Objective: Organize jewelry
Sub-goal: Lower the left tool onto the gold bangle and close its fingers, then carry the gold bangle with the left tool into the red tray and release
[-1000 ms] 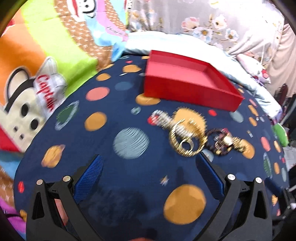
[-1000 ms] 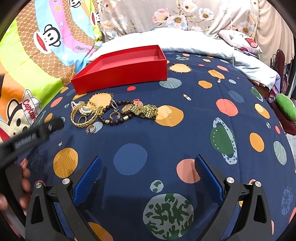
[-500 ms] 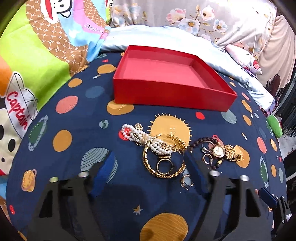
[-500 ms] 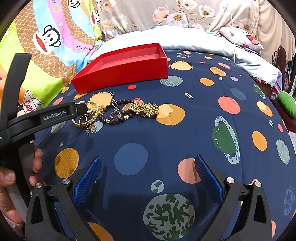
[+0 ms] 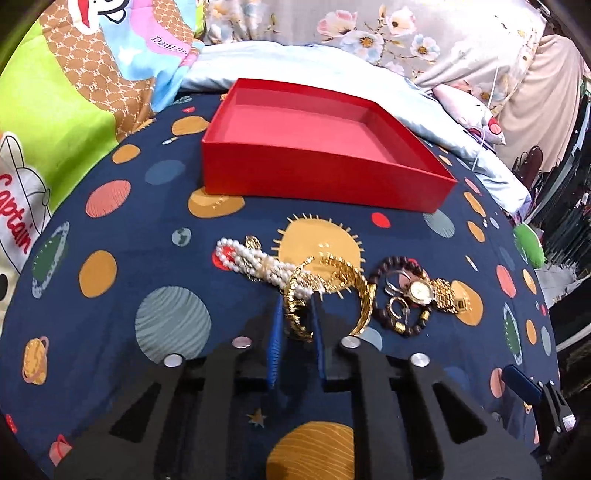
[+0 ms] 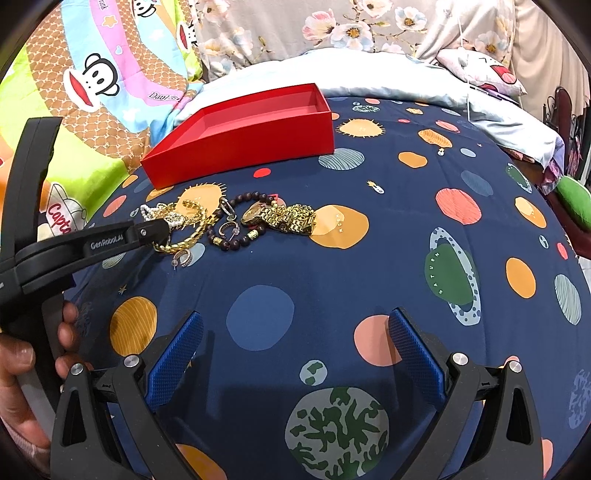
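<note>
A pile of jewelry lies on the navy planet-print bedspread in front of an empty red box (image 5: 317,147). The pile holds a pearl strand (image 5: 251,260), a gold bangle (image 5: 354,291), a dark bead bracelet (image 5: 380,269) and a gold watch (image 5: 424,290). My left gripper (image 5: 297,314) is shut on the near rim of the gold bangle. In the right wrist view it reaches in from the left (image 6: 155,232) to the pile (image 6: 229,221), with the red box (image 6: 240,136) behind. My right gripper (image 6: 295,354) is open and empty above the bedspread, well short of the pile.
Cartoon-print pillows (image 5: 74,81) stand at the left and a floral pillow (image 6: 332,29) at the back. A pale blue quilt (image 5: 332,81) lies behind the box. The bed's edge drops off at the right (image 6: 569,192).
My left gripper moved forward to the pile and closed its jaws on the gold bangle. My right gripper stayed in place and open.
</note>
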`<state>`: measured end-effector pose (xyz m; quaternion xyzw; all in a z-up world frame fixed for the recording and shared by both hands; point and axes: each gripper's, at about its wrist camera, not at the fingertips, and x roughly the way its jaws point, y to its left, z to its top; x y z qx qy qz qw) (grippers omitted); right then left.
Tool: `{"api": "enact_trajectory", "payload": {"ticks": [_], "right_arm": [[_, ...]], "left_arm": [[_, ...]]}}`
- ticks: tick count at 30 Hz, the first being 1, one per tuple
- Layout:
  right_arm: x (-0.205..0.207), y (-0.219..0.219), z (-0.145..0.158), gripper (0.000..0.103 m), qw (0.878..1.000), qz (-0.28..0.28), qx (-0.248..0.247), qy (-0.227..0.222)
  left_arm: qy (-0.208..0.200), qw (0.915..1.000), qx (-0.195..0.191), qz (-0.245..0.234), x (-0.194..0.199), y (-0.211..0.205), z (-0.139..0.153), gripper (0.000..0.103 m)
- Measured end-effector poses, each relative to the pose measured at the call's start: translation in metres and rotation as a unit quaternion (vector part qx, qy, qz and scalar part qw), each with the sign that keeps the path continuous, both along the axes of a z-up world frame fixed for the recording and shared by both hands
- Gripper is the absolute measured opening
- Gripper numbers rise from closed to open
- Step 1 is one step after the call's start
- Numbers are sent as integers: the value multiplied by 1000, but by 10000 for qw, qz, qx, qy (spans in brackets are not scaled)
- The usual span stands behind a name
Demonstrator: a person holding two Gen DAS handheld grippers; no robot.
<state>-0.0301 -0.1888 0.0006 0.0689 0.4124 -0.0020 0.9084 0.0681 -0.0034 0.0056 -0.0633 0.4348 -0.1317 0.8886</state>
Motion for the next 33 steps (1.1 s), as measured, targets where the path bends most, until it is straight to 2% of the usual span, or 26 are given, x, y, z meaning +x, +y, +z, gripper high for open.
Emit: {"api": "enact_trajectory", "payload": {"ticks": [3, 13, 16, 18, 21, 25, 29, 33], "right_arm": [[1, -1, -1, 98, 10000, -3, 2, -4], [-3, -3, 7, 98, 9998, 17, 33, -190], [1, 0, 10, 86, 9997, 153, -32, -210], [8, 1, 11, 71, 9996, 247, 20, -154], [22, 4, 17, 59, 9988, 444, 124, -151], [43, 15, 22, 52, 9971, 737, 83, -189], [67, 24, 22, 33, 9956, 924, 71, -107], [86, 33, 21, 31, 9948, 1020, -40, -68]], "left_arm": [[33, 10000, -79, -40, -3, 1, -1, 5], [-171, 9994, -280, -122, -28, 11, 23, 4], [-240, 9994, -241, -105, -35, 18, 28, 4], [-204, 9995, -217, -61, -37, 22, 27, 4], [-151, 9997, -161, 49, -38, 31, 23, 4], [-137, 9996, -183, 150, -39, 41, 21, 4], [-146, 9996, -147, 185, -37, 46, 21, 4], [-129, 9995, -175, 217, -36, 50, 20, 4]]}}
